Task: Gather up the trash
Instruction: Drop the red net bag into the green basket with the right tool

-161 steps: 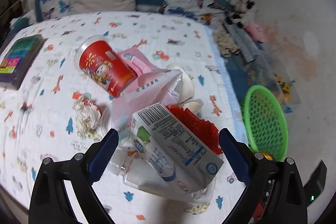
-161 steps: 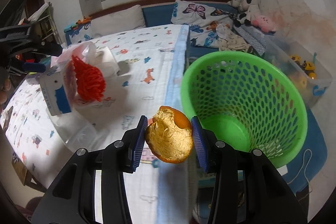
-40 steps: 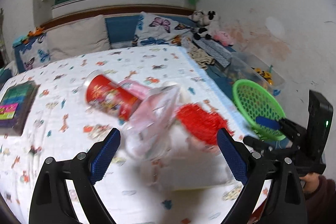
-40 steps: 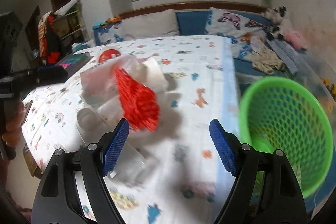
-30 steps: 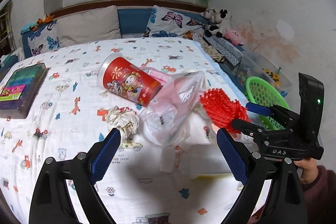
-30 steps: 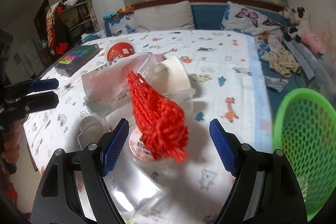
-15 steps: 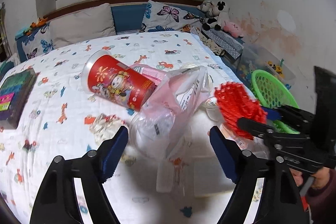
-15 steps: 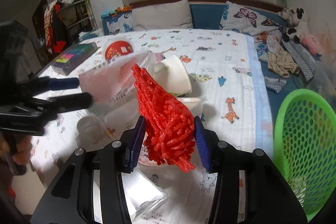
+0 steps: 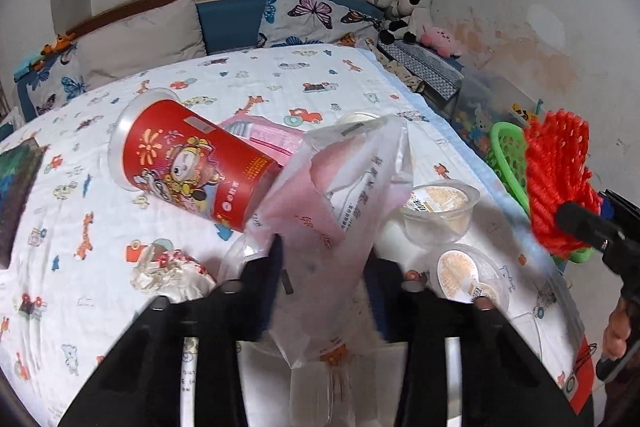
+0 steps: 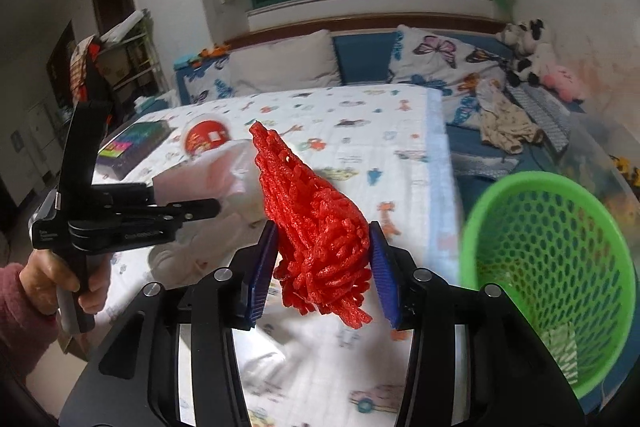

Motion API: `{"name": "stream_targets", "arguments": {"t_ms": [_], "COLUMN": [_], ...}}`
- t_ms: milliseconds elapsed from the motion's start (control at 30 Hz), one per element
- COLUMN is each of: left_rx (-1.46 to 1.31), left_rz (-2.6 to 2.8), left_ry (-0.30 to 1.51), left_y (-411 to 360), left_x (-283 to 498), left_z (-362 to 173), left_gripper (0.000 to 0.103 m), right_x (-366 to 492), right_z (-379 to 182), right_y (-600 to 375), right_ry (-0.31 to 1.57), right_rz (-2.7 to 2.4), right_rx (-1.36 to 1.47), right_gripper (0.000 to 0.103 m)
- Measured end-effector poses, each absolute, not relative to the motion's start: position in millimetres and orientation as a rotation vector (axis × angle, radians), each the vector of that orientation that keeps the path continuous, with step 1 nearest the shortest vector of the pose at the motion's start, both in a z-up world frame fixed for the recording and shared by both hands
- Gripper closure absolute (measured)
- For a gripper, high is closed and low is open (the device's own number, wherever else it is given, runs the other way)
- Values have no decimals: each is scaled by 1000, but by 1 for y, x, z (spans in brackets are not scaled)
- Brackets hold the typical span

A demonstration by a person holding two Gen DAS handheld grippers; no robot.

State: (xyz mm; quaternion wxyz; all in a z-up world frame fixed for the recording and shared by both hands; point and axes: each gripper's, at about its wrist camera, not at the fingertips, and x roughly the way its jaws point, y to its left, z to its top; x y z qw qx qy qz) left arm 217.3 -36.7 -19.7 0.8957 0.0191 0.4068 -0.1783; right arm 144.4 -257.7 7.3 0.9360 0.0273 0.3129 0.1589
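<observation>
My left gripper [image 9: 322, 263] is shut on a pinkish clear plastic bag [image 9: 340, 203] over the bed. My right gripper [image 10: 322, 267] is shut on a red foam net [image 10: 316, 223], lifted above the bed's right edge; the net also shows in the left wrist view [image 9: 558, 179]. A green mesh basket [image 10: 552, 255] stands on the floor to the right of the bed. A red paper tub [image 9: 188, 163] lies on its side, and a crumpled tissue [image 9: 168, 267] and two clear plastic cups [image 9: 438, 205] lie near the bag.
The bed has a white cartoon-print sheet [image 9: 280, 75]. A dark book [image 9: 16, 183] lies at its left. Pillows [image 9: 140, 43] and plush toys [image 9: 404, 11] are at the far end. A clear toy bin [image 9: 492, 95] stands by the wall.
My left gripper has closed on the plastic bag. My right gripper has lifted the red net away from the pile toward the basket.
</observation>
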Motion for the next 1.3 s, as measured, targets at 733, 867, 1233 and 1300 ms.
{"name": "stream_targets", "arguments": {"t_ms": [733, 867, 1233, 1300], "left_rx": [10, 30, 99, 112], "left_rz": [-525, -574, -719, -745], "left_ry": [750, 740, 756, 767], "left_y": [-52, -73, -156, -172], "left_x": [184, 180, 182, 183], "left_z": [36, 45, 52, 49], "left_gripper": [98, 98, 98, 98], "right_x": [132, 133, 115, 109], "right_z": [-19, -28, -32, -30], "right_y": [-388, -407, -431, -433], "right_ry": [680, 697, 681, 671], "right_rz": [-14, -58, -113, -116], "right_rx": [150, 159, 193, 194], "right_gripper": [55, 53, 29, 27]}}
